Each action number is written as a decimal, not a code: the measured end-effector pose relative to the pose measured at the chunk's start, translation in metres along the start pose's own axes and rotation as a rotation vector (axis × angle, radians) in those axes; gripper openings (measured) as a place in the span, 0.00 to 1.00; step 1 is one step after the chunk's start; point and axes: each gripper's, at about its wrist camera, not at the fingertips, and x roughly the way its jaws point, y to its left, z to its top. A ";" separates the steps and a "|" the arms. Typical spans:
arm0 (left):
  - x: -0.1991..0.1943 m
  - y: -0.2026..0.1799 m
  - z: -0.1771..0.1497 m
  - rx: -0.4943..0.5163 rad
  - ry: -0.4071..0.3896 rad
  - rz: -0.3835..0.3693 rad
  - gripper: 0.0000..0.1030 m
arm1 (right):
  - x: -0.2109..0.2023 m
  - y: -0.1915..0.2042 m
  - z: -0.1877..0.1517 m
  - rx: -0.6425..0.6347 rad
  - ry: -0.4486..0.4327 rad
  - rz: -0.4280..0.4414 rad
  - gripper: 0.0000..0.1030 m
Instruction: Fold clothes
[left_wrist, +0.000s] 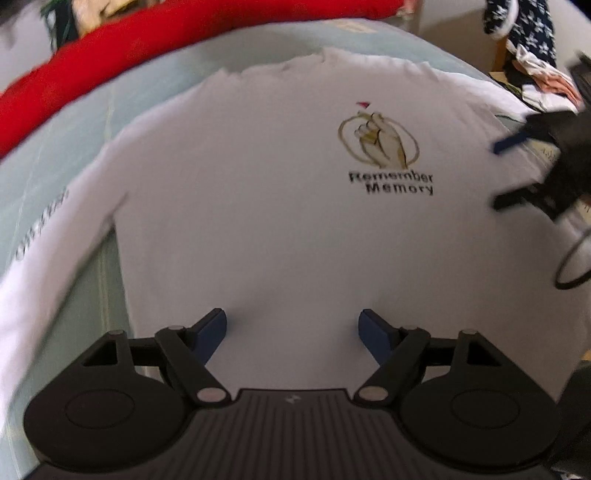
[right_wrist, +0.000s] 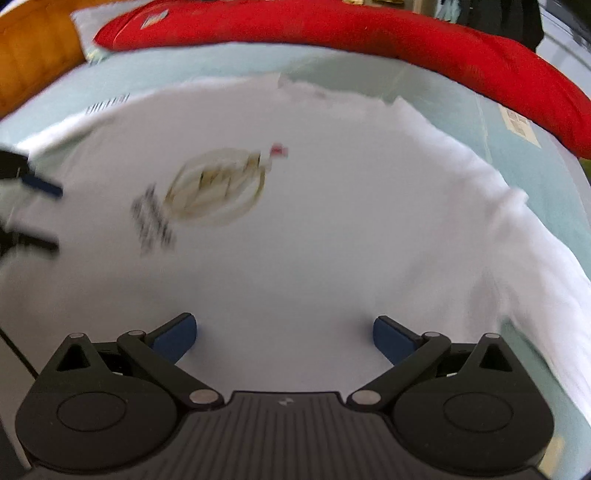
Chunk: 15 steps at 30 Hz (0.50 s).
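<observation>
Bottom of the left wrist frame: my left tool (left_wrist: 291, 326) hangs with its blue-padded fingers spread wide and nothing between them, just above the lower body of a white long-sleeved T-shirt (left_wrist: 258, 221). My right tool (right_wrist: 284, 332) shows the same at the bottom of its own frame, fingers parted over bare white cloth and gripping nothing; it also appears at the right edge of the left view, above the shirt's side.

The shirt lies spread front-up on a pale green bed sheet (left_wrist: 74, 122), body flat, one lettered sleeve (left_wrist: 44, 229) trailing toward the lower left of the left frame. At mid-frame sits its chest print (left_wrist: 380, 136), a gold-ringed hand over the words "Remember Memory". The collar lies toward the top centre. Beyond it, a red pillow (right_wrist: 369, 33) arcs along the top of both frames, and patterned dark clothing (left_wrist: 524, 26) hangs at the upper right of the left view.

Both views are smeared by motion, so I judge the chief risk to be a misplaced pinch: closing on only the top layer would drag the front off the back and wrinkle the body. Lifting the two sides unevenly would skew any fold line, and the loose sleeve could catch underneath.
</observation>
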 end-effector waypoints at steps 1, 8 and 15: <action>-0.002 0.000 -0.005 -0.007 0.014 0.001 0.78 | -0.006 -0.001 -0.009 -0.008 0.018 -0.005 1.00; -0.018 0.025 0.011 -0.141 0.011 0.035 0.78 | -0.033 -0.011 -0.022 0.068 0.135 -0.060 1.00; -0.011 0.056 0.038 -0.264 -0.076 0.018 0.78 | -0.016 -0.020 0.026 0.156 -0.001 -0.038 1.00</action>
